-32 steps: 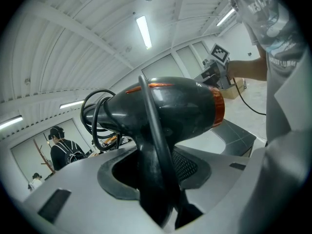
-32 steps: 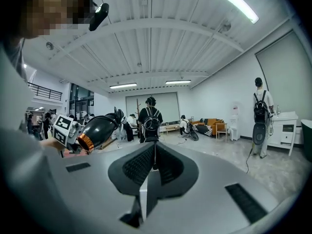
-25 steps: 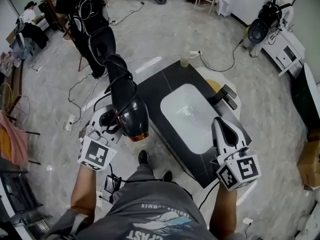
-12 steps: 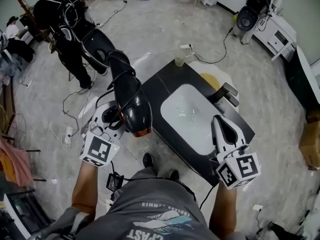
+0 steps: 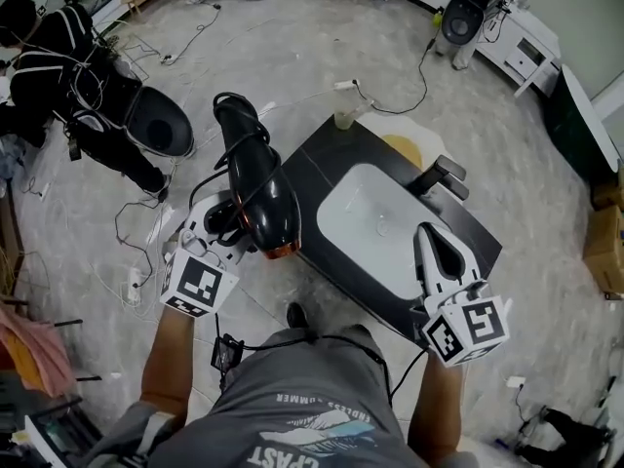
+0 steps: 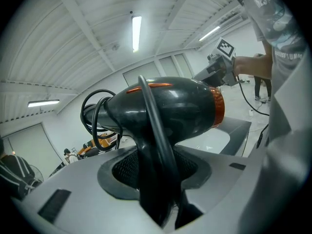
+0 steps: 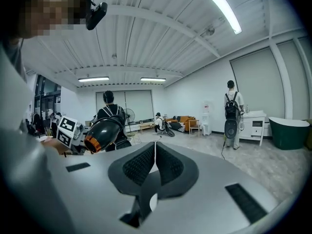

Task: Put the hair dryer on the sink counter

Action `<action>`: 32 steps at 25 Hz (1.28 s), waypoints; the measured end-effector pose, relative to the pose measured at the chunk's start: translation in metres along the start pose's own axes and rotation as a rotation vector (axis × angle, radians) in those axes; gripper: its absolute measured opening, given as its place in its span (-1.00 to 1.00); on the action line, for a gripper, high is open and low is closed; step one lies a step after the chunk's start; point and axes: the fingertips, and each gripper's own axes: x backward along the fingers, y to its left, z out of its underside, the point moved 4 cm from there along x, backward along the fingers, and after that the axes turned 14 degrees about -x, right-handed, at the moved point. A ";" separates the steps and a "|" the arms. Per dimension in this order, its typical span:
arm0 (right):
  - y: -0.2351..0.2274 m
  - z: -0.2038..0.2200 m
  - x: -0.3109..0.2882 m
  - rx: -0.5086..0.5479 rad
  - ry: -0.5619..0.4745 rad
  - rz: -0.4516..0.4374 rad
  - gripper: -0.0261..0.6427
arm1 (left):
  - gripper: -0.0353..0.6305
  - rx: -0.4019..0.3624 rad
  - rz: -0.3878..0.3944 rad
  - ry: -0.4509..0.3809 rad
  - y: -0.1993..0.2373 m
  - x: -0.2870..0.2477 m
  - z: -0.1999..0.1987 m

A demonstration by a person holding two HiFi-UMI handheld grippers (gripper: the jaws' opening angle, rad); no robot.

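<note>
The hair dryer [image 5: 261, 191] is glossy black with an orange ring at one end and its cord looped around it. My left gripper [image 5: 229, 224] is shut on its handle and holds it in the air just off the left edge of the dark sink counter [image 5: 317, 164]. In the left gripper view the handle of the hair dryer [image 6: 165, 106] stands clamped between the left gripper's [image 6: 156, 179] pads. My right gripper [image 5: 434, 240] hovers over the counter's near right corner, shut and empty. The right gripper [image 7: 155, 152] view shows the hair dryer [image 7: 101, 133] at the left.
A white basin [image 5: 375, 224] fills the counter's middle, with a black faucet [image 5: 441, 177] behind it. A cup [image 5: 343, 118] and a yellow item [image 5: 402, 149] sit at the far end. Cables trail over the floor. People stand at the far left and far right.
The head view has swung, so the room behind has shifted. The left gripper with the hair dryer has drifted slightly closer to the counter's left edge. The right gripper has held its place.
</note>
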 end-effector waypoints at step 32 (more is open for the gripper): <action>-0.061 0.015 -0.100 -0.069 0.136 -0.030 -0.83 | -0.32 0.076 0.108 0.151 0.005 -0.121 0.064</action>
